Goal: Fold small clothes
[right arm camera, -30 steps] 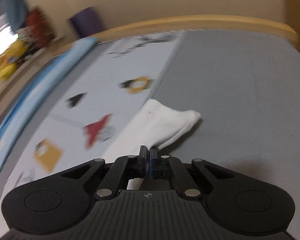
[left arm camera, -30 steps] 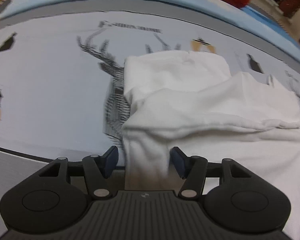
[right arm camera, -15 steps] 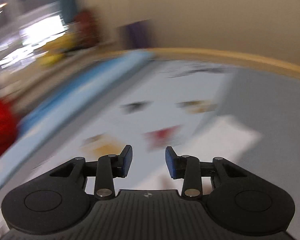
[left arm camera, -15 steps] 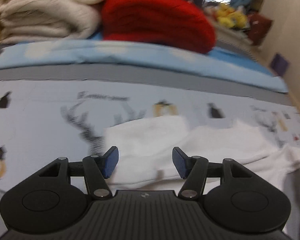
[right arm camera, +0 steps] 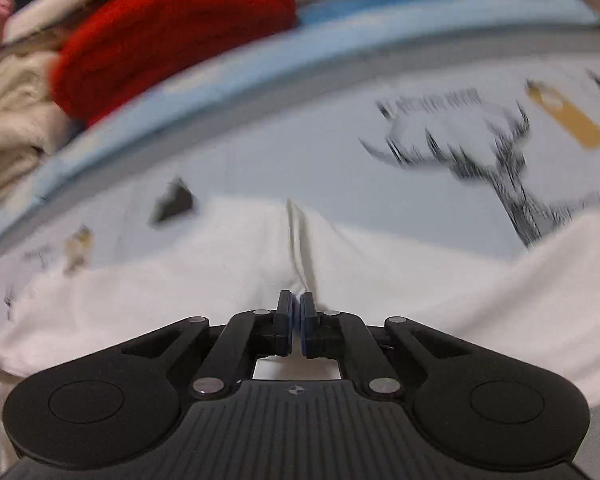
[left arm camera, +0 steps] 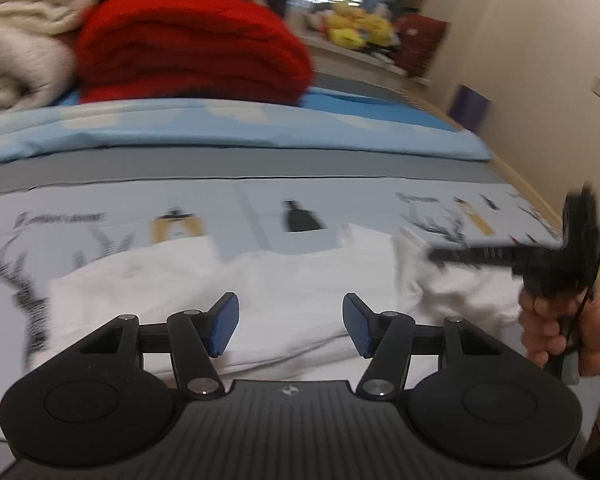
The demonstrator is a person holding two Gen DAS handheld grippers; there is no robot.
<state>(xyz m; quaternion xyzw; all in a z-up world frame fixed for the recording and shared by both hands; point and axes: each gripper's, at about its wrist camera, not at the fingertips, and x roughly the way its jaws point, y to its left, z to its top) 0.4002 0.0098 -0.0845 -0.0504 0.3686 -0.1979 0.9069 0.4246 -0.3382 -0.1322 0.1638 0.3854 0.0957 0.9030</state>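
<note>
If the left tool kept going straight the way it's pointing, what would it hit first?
Probably the white cotton garment spread on the bed, just ahead of the open left tool; depth is hard to judge.

my left gripper is open above the white garment on the bed; my right gripper touches its right end.

- You're in a bedroom at home: printed bed sheet w/ deer and penguins
- Folded red blanket, cream blankets
- Yellow plush toys on shelf
</note>
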